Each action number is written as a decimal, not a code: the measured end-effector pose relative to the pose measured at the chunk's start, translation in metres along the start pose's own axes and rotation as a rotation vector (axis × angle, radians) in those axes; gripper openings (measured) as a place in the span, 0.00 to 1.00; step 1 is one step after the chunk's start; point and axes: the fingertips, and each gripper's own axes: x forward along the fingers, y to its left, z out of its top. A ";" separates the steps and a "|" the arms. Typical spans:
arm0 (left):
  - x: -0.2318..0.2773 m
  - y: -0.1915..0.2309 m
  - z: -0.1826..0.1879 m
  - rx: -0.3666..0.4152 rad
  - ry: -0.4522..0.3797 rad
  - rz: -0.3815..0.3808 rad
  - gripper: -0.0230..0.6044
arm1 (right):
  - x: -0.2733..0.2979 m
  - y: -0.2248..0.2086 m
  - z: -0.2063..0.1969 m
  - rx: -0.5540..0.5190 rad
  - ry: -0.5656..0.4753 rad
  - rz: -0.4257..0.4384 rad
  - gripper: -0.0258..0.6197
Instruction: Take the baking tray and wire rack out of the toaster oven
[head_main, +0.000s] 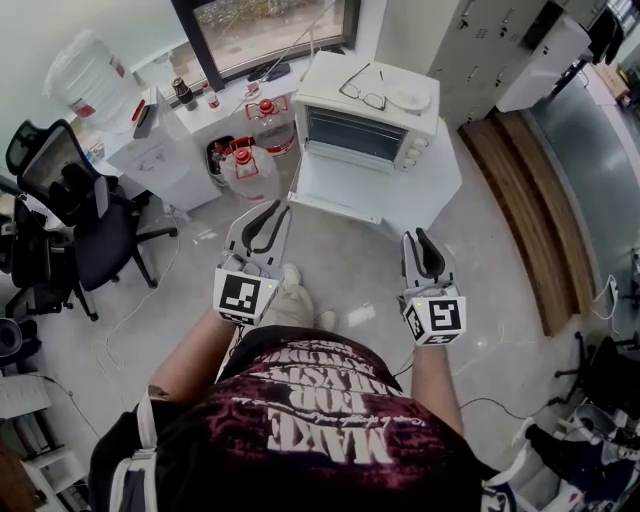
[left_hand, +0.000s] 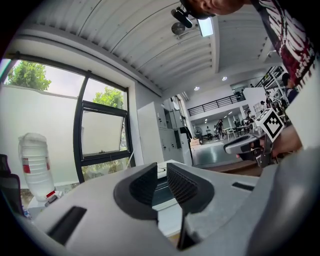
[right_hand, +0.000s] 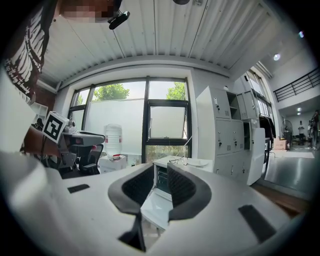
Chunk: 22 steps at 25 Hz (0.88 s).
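Closest to the body, at waist level: left gripper (head_main: 272, 212) and right gripper (head_main: 425, 238), side by side, both aimed level at the far table. Left claw: narrow gap, pads apart, nothing between. Right claw: same narrow gap, likewise empty. Off to the left, office chair (head_main: 75, 215). Well apart from the work at this stage.

Farther on, white table (head_main: 345, 195) carrying the toaster oven (head_main: 365, 135), front turned toward the grippers. Faint horizontal bars behind the front, probably the wire rack (head_main: 352, 136); baking tray not to be made out, presumed inside too. Door state not settled from these views. On the oven roof: spectacles (head_main: 362, 92) and a white plate (head_main: 408, 97). Left of the table, on the floor: water bottles (head_main: 250, 168). Farthest off, window (head_main: 270, 30).

Stage, as judged: approach not begun, nothing removed.

Likely faults:
- Narrow claw meeting a rim head-on and pushing it deeper. Widen before reaching in.
- Rack sticking in its runners, hard pull dragging the oven toward the near table edge. Steady the casing with one gripper.
- Jolt to the casing shaking spectacles or plate off the roof. Pull slowly.
- Tray tipping once clear of support, grip at one edge only. Keep level, use both grippers.
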 end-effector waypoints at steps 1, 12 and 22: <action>0.000 0.001 -0.003 0.000 0.010 0.000 0.12 | 0.001 0.001 -0.001 -0.002 0.000 0.001 0.16; -0.002 0.017 -0.026 -0.027 0.059 0.015 0.12 | 0.017 0.013 -0.020 0.012 0.048 0.030 0.16; 0.006 0.015 -0.031 -0.029 0.077 0.028 0.12 | 0.021 0.004 -0.026 0.019 0.061 0.031 0.16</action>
